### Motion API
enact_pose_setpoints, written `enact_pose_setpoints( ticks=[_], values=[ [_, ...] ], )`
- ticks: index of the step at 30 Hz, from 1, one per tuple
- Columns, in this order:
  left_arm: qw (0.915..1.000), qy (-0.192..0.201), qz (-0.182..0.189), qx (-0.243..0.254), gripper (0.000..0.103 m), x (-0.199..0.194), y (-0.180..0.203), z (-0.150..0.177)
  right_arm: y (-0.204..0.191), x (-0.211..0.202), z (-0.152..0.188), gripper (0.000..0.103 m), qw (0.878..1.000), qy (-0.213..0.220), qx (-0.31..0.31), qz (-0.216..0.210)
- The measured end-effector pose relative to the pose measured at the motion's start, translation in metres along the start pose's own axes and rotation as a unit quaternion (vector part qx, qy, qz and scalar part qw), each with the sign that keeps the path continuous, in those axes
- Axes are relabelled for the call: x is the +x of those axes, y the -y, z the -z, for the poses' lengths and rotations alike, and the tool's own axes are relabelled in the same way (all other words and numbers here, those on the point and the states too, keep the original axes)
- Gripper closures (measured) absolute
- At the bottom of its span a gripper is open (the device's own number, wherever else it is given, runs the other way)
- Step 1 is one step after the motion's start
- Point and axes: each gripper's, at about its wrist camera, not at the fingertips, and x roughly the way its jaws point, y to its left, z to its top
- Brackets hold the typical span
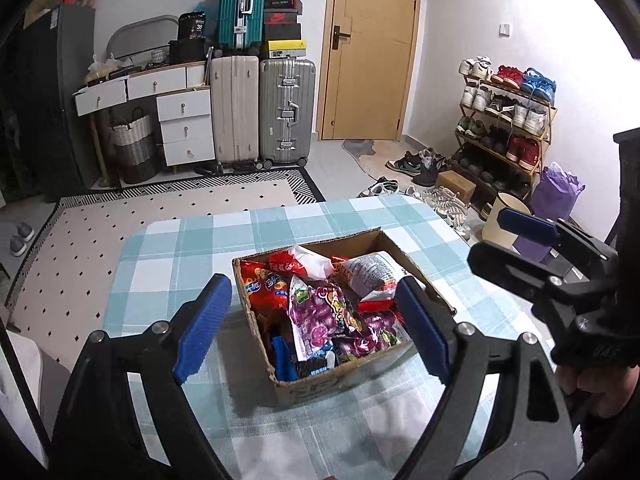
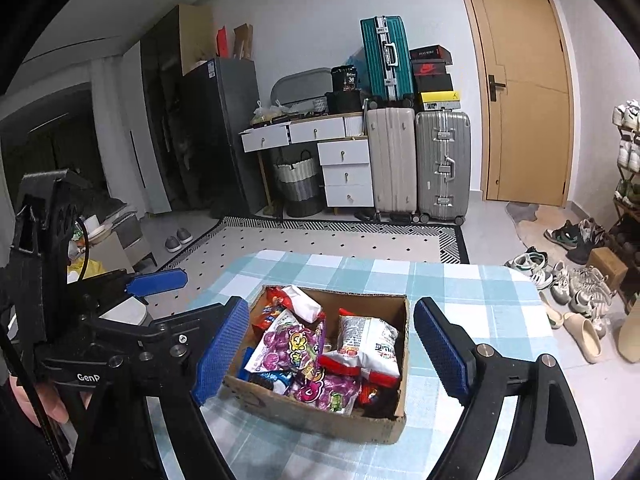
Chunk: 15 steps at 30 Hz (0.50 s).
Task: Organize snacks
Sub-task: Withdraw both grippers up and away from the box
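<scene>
1. This is a lived-in room of a home.
2. Three suitcases (image 2: 416, 160) and stacked shoe boxes (image 2: 432, 68) stand against the wall beside a white drawer unit (image 2: 344, 168).
3. A shoe rack (image 1: 508, 120) full of sneakers stands near the wooden door (image 2: 524, 92).
4. A patterned rug (image 1: 160, 208) and a table with a checked cloth (image 2: 460, 280) fill the foreground.

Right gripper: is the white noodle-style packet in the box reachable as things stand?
Probably yes. The white packet lies on top of the pile in the open cardboard box, and the right gripper hangs open and empty above it.
</scene>
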Motion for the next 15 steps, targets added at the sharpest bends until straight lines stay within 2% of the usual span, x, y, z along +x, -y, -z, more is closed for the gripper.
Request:
enact_pose_setpoints(
  ticks=[9, 15],
  values=[
    [0.9999, 0.012, -0.011, -0.003, 0.017, -0.036, -0.001, 0.012, -0.012, -0.036, 0.003, 0.014, 1.000, 0.014, -0.007, 0.009],
    [0.9993, 0.030, -0.019, -0.009, 0.004, -0.063, -0.002, 0.020, -0.018, -0.060, 0.010, 0.012, 1.000, 0.024, -0.003, 0.014]
  ],
)
